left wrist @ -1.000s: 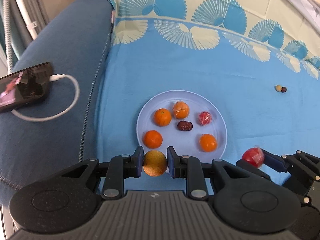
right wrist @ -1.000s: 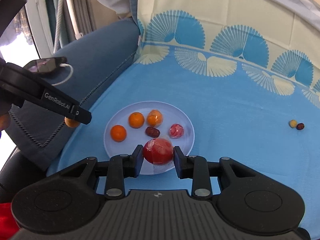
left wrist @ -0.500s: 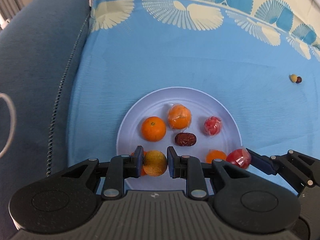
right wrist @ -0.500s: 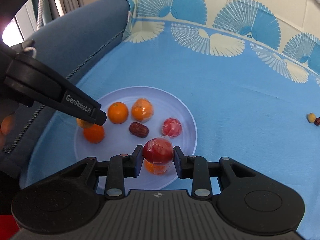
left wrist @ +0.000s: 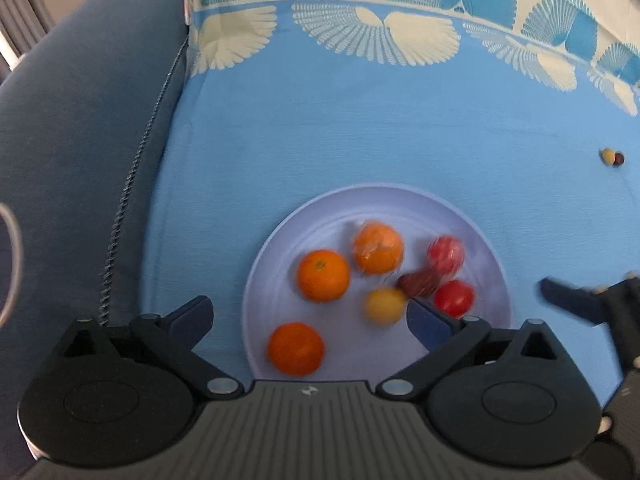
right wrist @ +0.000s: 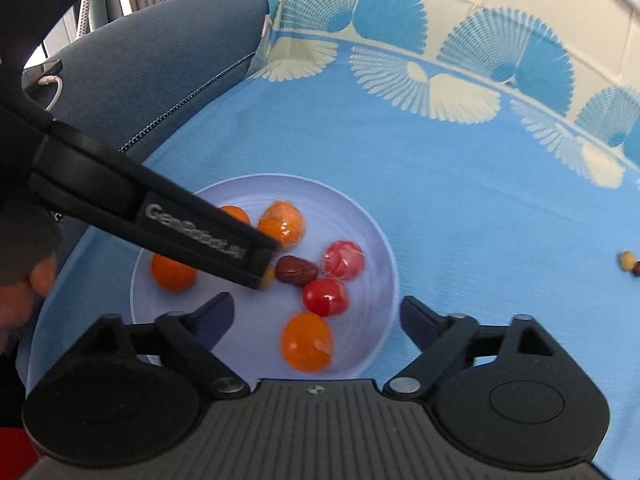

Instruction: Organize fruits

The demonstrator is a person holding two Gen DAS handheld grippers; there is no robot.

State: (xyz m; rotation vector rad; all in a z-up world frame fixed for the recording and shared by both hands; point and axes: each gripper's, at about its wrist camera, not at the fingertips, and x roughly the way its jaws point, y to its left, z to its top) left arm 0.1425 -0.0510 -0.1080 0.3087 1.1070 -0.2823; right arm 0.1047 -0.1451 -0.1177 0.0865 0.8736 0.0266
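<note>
two hand-held grippers hang over a pale plate (left wrist: 280,240) on a blue cloth (left wrist: 320,140), both pitched steeply down; the left gripper (left wrist: 308,316) and the right gripper (right wrist: 316,318) have their jaws opening, nearly at full spread, and nothing is pressed by either pair of pads. a yellowish fruit (left wrist: 385,305) lies blurred on the plate just inside the left gripper's right finger, and a red fruit (right wrist: 325,297) lies on the plate ahead of the right gripper's spread jaws, touching or almost touching a brown date (right wrist: 297,270). four oranges and a wrapped pink-red fruit (right wrist: 344,259) share the plate. still off the plate, two small pieces, one yellow (left wrist: 608,155) and one dark (left wrist: 619,158), sit together well apart to the right on the cloth. they lie on the right gripper's side, so that hand looks the nearer for the next pick, judging by both views; too small to show any long axis. a sofa arm (left wrist: 80,140) borders the cloth on the left
</note>
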